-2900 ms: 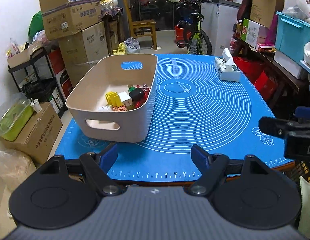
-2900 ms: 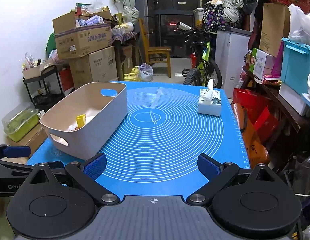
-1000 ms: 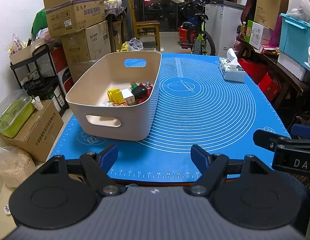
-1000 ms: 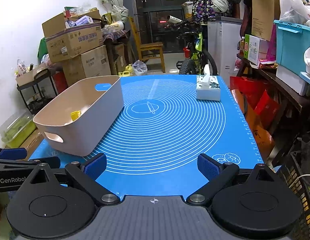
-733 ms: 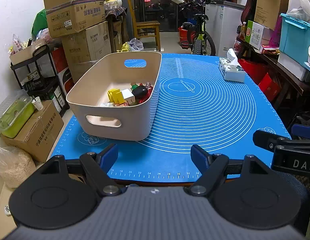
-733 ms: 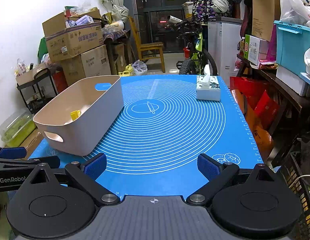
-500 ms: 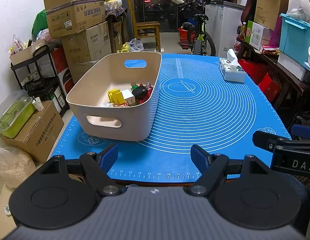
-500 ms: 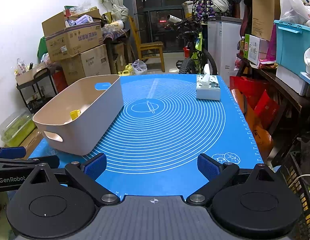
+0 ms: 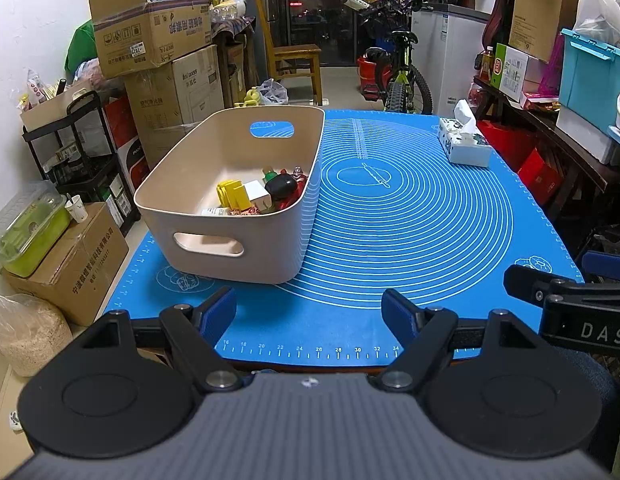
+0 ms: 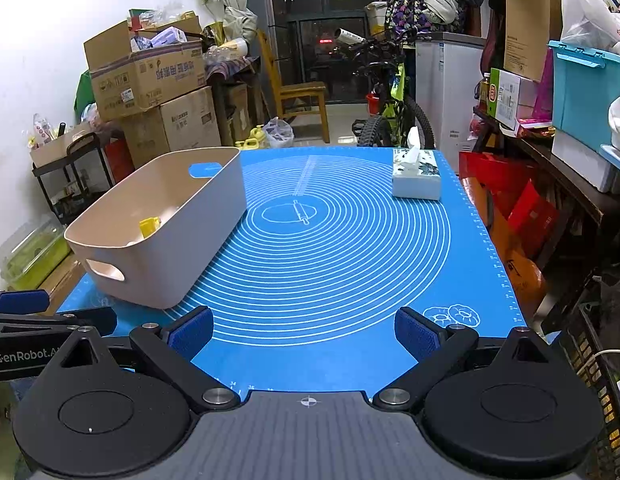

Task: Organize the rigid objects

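A beige plastic bin (image 9: 214, 216) stands on the left part of the blue mat (image 9: 410, 240); it also shows in the right wrist view (image 10: 198, 232). Inside lie several small rigid items: a yellow block (image 9: 230, 196), a white block (image 9: 257, 192), a black-and-red piece (image 9: 284, 188). My left gripper (image 9: 310, 312) is open and empty, held back at the mat's near edge. My right gripper (image 10: 304, 334) is open and empty, also at the near edge, to the right of the bin.
A tissue box (image 9: 464, 146) stands at the mat's far right (image 10: 416, 178). Cardboard boxes (image 9: 150, 32), a black shelf rack (image 9: 82, 152) and a green-lidded container (image 9: 26, 232) crowd the left. A bicycle (image 9: 402, 68) and shelves with a teal crate (image 9: 594, 80) line the back and right.
Over three seconds both grippers drew back slightly from the table. In the last second nothing visibly moved.
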Motion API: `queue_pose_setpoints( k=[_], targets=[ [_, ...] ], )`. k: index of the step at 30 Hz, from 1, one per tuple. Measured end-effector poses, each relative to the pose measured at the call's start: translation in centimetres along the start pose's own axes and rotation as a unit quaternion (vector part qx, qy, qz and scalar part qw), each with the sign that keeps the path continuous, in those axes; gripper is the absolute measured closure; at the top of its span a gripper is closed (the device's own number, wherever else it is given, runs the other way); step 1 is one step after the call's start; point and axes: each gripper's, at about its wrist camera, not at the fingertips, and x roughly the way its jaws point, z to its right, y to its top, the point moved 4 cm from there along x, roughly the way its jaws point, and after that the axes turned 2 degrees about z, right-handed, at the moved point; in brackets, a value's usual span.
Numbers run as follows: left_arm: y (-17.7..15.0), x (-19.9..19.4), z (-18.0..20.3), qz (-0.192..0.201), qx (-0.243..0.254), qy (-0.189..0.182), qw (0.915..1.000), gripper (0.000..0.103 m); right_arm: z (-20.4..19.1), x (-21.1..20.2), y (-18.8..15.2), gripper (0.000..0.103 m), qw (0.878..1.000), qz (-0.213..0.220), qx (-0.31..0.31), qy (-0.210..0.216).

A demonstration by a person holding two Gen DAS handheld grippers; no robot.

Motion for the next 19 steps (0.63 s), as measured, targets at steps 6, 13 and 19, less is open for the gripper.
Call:
queue_pose_setpoints(
  k=[6, 13, 19],
  targets=[
    [0.04, -0.02, -0.02, 0.0, 0.0, 0.0, 1.0, 0.023, 0.44, 0.06, -0.31, 0.006, 1.0, -0.001, -0.001, -0.001],
    [-0.04, -0.03, 0.01, 0.001, 0.0, 0.0, 1.0, 0.023, 0.56, 0.11, -0.33, 0.006, 1.0, -0.002, -0.001, -0.001],
    [0.23, -0.07, -0.18, 0.001, 0.0, 0.001, 1.0, 0.023, 0.52, 0.11, -0.31, 0.006, 1.0, -0.002, -0.002, -0.001]
  ],
)
